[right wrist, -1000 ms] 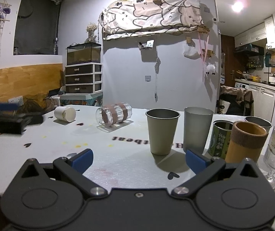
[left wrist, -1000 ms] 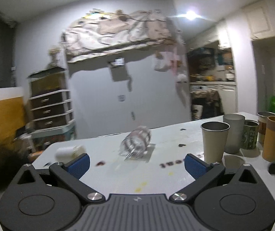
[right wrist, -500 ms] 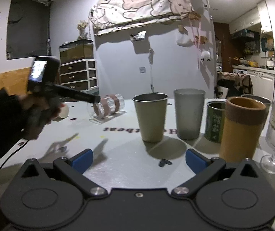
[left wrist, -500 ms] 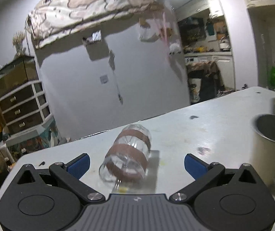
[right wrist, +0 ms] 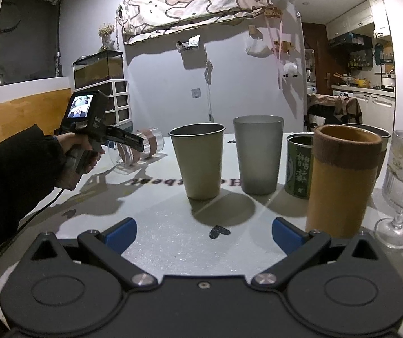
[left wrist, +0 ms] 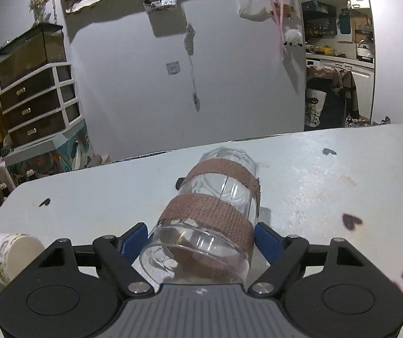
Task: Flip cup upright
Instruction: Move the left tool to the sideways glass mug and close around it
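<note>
A clear glass cup with two brown bands lies on its side on the white table, its mouth toward the camera. My left gripper is open with a blue-padded finger on each side of the cup's mouth end; I cannot tell whether the pads touch it. In the right wrist view the same cup lies at the left, with the left gripper at it. My right gripper is open and empty, low over the table in front of the standing cups.
A small white cup lies on its side at the left table edge. Upright at the right stand a metal cup, a grey cup, a green tin, a tan cylinder cup and a stemmed glass.
My left gripper has moved forward to the lying glass cup, which now sits between its narrowed fingers. The right gripper has shifted slightly closer to the standing cups.
</note>
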Demonstrator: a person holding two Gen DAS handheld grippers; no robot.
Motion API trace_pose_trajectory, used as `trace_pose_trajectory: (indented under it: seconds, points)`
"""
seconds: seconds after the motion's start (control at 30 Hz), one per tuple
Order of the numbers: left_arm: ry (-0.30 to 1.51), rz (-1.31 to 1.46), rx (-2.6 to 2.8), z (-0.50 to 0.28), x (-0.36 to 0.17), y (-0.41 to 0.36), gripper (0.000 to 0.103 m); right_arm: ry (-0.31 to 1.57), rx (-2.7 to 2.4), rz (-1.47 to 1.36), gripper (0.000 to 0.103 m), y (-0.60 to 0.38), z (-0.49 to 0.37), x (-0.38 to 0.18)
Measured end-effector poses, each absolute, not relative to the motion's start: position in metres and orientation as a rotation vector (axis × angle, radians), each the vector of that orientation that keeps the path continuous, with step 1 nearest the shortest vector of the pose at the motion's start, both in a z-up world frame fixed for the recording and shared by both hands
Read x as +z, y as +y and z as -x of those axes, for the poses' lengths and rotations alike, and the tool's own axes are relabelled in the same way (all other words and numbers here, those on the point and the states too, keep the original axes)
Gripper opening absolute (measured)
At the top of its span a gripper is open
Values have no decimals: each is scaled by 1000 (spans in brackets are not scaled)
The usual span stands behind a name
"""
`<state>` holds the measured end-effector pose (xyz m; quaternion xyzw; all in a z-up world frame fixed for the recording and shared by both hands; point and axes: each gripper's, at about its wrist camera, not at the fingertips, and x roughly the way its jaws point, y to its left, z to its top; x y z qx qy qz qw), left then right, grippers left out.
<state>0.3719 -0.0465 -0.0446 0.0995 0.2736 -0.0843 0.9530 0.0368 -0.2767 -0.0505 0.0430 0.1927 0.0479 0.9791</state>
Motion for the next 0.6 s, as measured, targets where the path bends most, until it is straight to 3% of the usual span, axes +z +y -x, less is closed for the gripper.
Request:
trace_pose_trajectory:
  seconds: [0.23,0.6]
  points:
    - [566,-216,-220,-316,-39,-35,80,367,123,-99,103,-272,-32,-48]
    - [510,-339,-412,-153,-40,-23,77,340,172,-145,103,-266,-21,-40]
